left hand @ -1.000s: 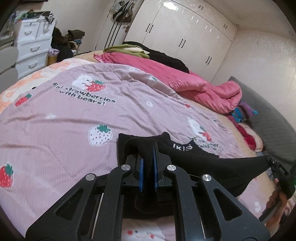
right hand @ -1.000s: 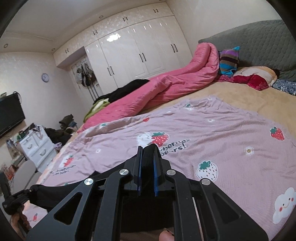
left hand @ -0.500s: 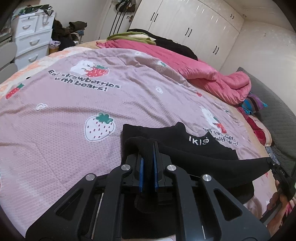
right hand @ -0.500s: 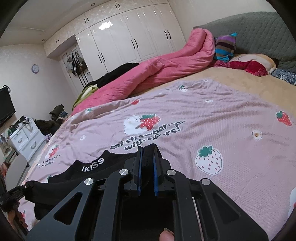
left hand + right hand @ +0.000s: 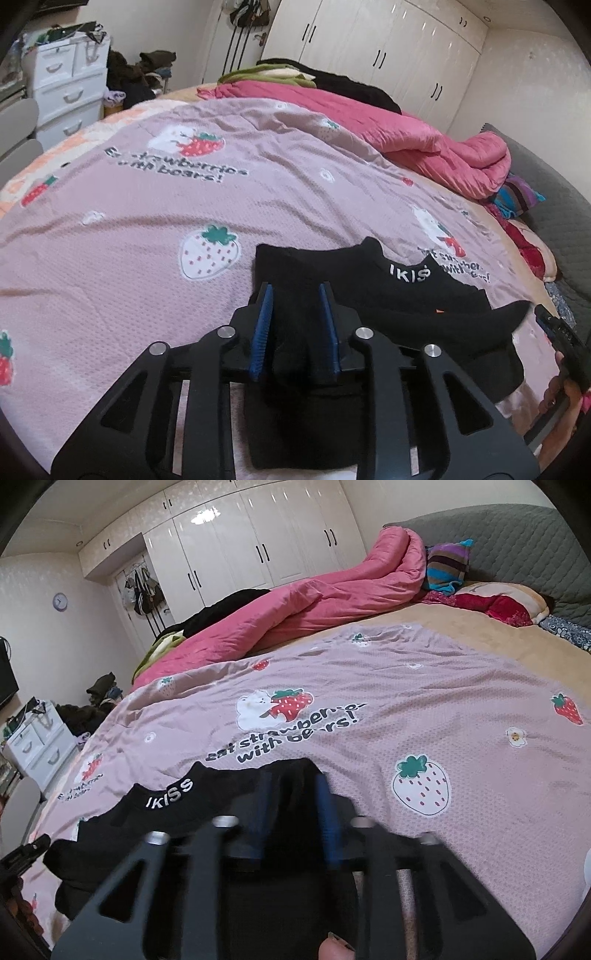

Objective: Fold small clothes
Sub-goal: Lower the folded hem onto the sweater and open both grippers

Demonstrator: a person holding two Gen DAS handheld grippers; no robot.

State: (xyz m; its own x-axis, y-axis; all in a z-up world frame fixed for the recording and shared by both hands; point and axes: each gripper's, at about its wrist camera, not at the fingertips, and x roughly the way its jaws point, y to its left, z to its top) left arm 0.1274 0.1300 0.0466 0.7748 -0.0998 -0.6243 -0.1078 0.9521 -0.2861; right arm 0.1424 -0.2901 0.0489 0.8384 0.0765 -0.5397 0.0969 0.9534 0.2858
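Black fabric, a small garment (image 5: 413, 295) with a white-lettered waistband, lies on the pink strawberry-print blanket (image 5: 129, 266) spread over the bed, its near edge folded over toward the cameras. The left gripper (image 5: 295, 291) has just been opening: its blue-padded jaws stand a little apart with a fold of the cloth between them, no longer pinched tight. The right gripper (image 5: 293, 782), blurred in its own view, has likewise just been opening, its jaws parted around the garment's other end. A rumpled pink quilt (image 5: 314, 605) lies farther back on the bed, near the white wardrobe (image 5: 236, 539).
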